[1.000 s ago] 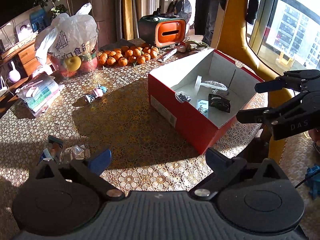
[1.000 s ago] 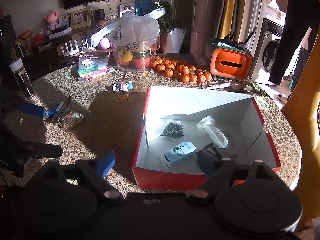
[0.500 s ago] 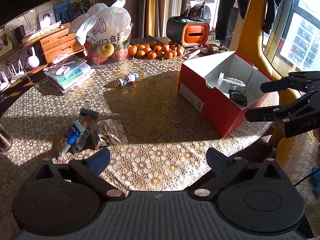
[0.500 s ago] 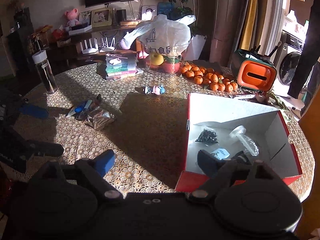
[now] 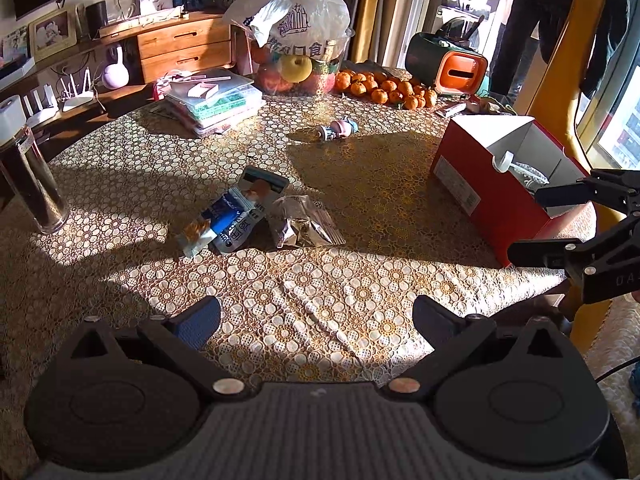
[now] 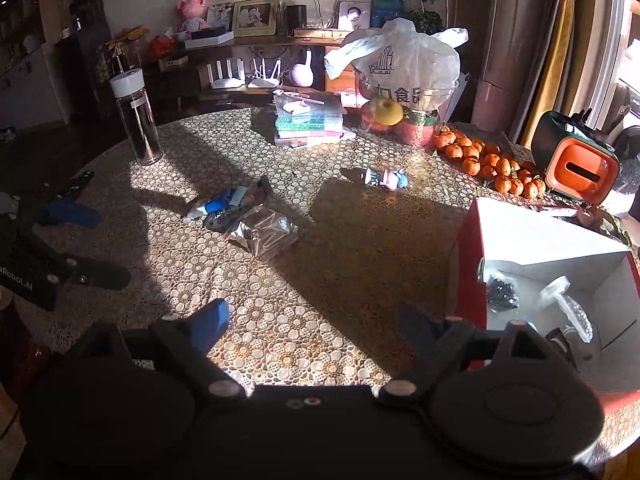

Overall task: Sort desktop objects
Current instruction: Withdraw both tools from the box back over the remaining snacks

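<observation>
A: Which step is in hand?

B: As I judge it, a gap between picks. My left tool (image 5: pixel 316 316) and right tool (image 6: pixel 316 320) both hang with fingers spread wide and nothing between them. Both sit over the near edge of the desk (image 5: pixel 360 208). The red box (image 5: pixel 496 196), at the right edge, already holds a few small items, a clear plastic piece among them.

A: Where is what remains?

B: Mid-desk: blue packets (image 5: pixel 232 220) touching a silver pouch (image 5: pixel 304 222). A small figurine (image 5: pixel 338 130) lies nearer the far edge.

A: And the next move?

B: Probably a reach forward to the pouch, then a low pinch on its crinkled foil, which may slip.

A: Any writing?

B: The white bag (image 6: pixel 400 64) carries Chinese characters; I read "食". The left tool's body (image 6: pixel 24 276) reads "Robot.AI". Packet print is too small.
</observation>
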A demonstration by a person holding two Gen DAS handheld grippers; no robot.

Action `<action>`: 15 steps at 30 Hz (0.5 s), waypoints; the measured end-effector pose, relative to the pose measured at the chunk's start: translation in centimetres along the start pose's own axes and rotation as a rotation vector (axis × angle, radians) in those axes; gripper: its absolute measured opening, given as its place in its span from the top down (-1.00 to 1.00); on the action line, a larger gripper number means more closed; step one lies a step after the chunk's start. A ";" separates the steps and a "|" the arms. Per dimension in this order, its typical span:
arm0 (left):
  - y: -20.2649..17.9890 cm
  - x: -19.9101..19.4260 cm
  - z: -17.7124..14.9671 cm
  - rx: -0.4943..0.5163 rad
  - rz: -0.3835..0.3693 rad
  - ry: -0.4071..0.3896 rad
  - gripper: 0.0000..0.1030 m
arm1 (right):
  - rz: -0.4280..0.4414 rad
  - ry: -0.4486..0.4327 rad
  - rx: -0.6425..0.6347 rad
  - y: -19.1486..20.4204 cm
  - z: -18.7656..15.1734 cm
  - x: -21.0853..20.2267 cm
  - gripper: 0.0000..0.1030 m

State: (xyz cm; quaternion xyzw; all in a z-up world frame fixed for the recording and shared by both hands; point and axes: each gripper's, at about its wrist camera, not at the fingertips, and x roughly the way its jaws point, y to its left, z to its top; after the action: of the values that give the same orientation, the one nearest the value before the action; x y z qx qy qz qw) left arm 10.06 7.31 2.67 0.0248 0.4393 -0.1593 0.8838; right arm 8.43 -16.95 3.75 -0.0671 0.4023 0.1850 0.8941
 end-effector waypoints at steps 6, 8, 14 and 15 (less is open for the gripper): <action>1.8 1.4 0.1 -0.017 0.013 0.014 -0.99 | 0.023 0.032 -0.020 1.3 0.8 2.3 -0.75; 2.4 2.1 0.2 -0.022 0.014 0.023 -0.99 | 0.028 0.043 -0.029 1.7 1.0 3.1 -0.75; 4.9 4.4 0.7 -0.021 0.032 0.042 -0.99 | 0.048 0.082 -0.047 2.6 1.8 5.8 -0.75; 5.4 4.9 0.9 -0.021 0.037 0.046 -0.99 | 0.053 0.087 -0.048 2.7 2.0 6.3 -0.75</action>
State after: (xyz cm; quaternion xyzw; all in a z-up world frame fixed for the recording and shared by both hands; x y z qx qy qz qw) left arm 15.10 10.98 -1.12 0.0274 0.4607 -0.1377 0.8764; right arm 12.57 -12.15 0.50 -0.0856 0.4379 0.2153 0.8687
